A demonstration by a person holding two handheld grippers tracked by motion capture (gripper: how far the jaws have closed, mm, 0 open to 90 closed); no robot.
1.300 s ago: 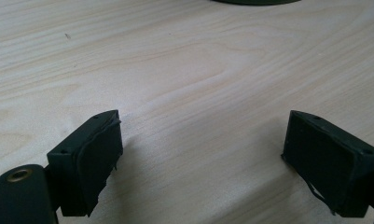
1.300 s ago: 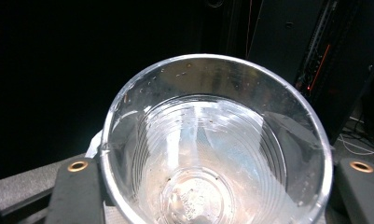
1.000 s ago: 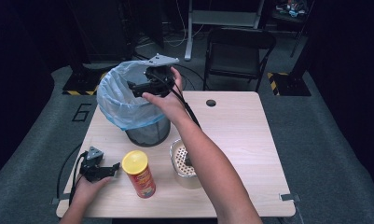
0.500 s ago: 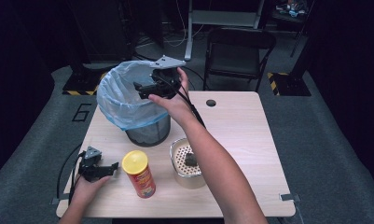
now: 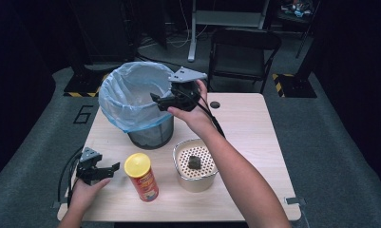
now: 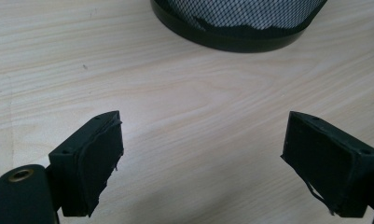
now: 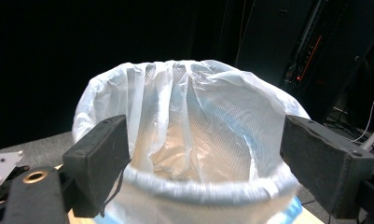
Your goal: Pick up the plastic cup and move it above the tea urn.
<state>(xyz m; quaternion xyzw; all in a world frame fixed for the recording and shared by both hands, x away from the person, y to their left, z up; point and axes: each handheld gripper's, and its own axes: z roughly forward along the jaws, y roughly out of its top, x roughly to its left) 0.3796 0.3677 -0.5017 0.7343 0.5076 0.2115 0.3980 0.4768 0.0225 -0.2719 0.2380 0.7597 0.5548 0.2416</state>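
We hold the right gripper [image 5: 156, 101] up at the near rim of the bin [image 5: 139, 105], a black mesh basket lined with a pale bag that stands at the back left of the table [image 5: 254, 137]. In the right gripper view its fingers [image 7: 100, 164] stand well apart with nothing between them, and they frame the bag's open mouth (the liner is crumpled inside, and the mesh shows through it). They have just been closing a little, yet they press on nothing; the bin's rim lies just ahead of them and below, and we cannot tell whether they touch it.

Our left gripper [image 5: 113, 167] rests low at the table's front left corner, with its fingers [image 6: 92, 161] spread wide over bare wood and gripping nothing. The dark foot of the bin shows ahead of them in the left gripper view, a clear stretch of table between.

Just right of the left gripper stands a red can with a yellow lid [image 5: 141, 176], upright and apart from the fingers. Right of that sits a metal pot [image 5: 194, 167] with a perforated insert, and a small dark lump [image 5: 194, 162] lies on the insert, under our right forearm.
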